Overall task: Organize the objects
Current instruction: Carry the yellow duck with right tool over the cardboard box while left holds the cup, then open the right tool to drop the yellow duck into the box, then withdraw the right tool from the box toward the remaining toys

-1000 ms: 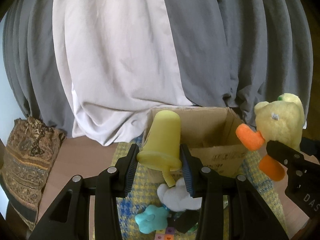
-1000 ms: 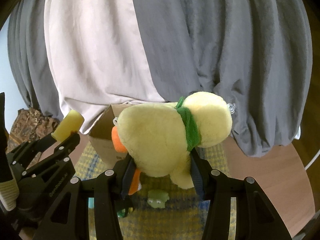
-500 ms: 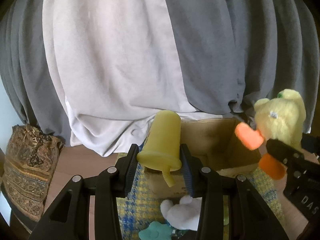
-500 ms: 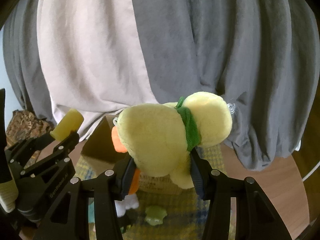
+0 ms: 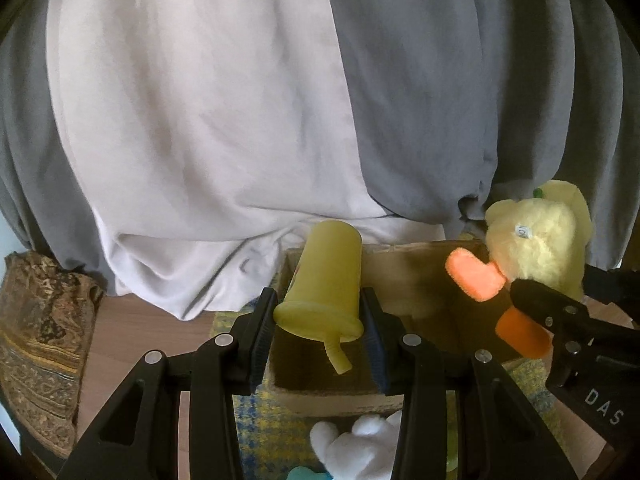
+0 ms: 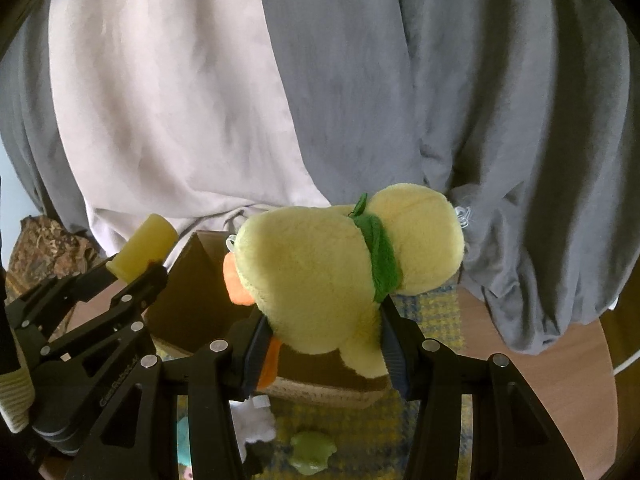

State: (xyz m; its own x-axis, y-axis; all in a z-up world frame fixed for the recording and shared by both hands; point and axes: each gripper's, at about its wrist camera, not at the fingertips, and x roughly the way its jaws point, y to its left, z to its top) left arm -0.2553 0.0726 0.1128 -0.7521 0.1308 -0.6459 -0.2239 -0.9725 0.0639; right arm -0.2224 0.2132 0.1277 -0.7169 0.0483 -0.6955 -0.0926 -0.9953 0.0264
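Note:
My left gripper (image 5: 318,326) is shut on a yellow straw cup (image 5: 326,280), held tilted above the open cardboard box (image 5: 404,280). My right gripper (image 6: 324,336) is shut on a yellow plush duck (image 6: 316,280) with an orange beak and green scarf, held over the box's (image 6: 192,292) right side. In the left wrist view the duck (image 5: 536,240) and the right gripper (image 5: 520,296) show at the right. In the right wrist view the cup (image 6: 144,248) and left gripper (image 6: 154,276) show at the left.
The box stands on a yellow-blue checked mat (image 6: 432,308) on a wooden table (image 6: 560,360). A white plush (image 5: 356,444), a teal toy (image 5: 308,474) and a green toy (image 6: 312,454) lie in front of the box. Grey and white curtains (image 5: 240,120) hang behind. A patterned cushion (image 5: 36,340) lies at the left.
Both grippers have moved forward and over the box with their objects. The box now sits lower and nearer in both views. Both grips are unchanged.

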